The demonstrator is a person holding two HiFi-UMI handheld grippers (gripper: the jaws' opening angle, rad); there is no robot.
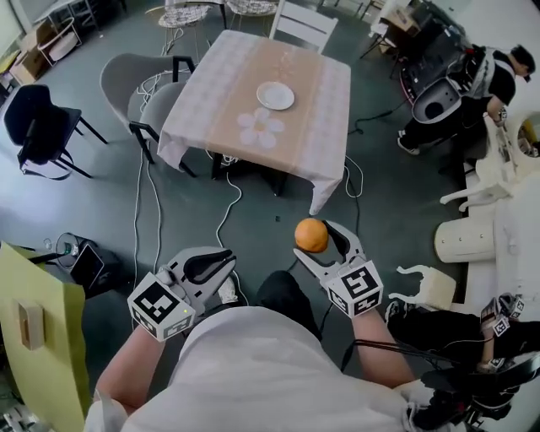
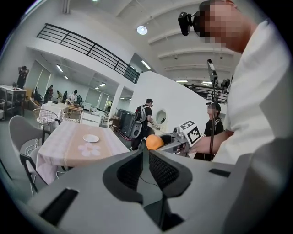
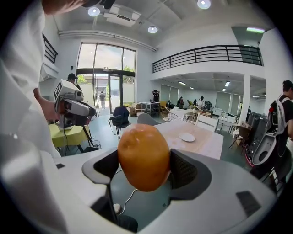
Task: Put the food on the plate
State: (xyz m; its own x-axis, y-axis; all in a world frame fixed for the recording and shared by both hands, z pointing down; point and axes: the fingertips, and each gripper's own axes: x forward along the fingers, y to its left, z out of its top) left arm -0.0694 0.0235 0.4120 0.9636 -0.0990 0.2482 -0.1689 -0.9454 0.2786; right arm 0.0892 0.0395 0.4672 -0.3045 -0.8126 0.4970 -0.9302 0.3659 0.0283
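An orange (image 1: 311, 235) (image 3: 143, 156) is clamped between the jaws of my right gripper (image 1: 320, 242) (image 3: 144, 164), held in the air above the floor in front of me. It shows too in the left gripper view, as the orange (image 2: 154, 142). A small white plate (image 1: 275, 95) (image 3: 186, 136) (image 2: 90, 138) sits on the far table (image 1: 215, 101), well away from both grippers, beside a white flower print. My left gripper (image 1: 211, 267) (image 2: 145, 169) is shut with nothing in it, its pads touching.
Grey and black chairs (image 1: 126, 80) stand left of the table, a white chair (image 1: 304, 25) behind it. Cables (image 1: 228, 207) trail over the grey floor. A yellow table (image 1: 34, 329) is at my left. A person (image 1: 472, 84) stands at the right by white furniture.
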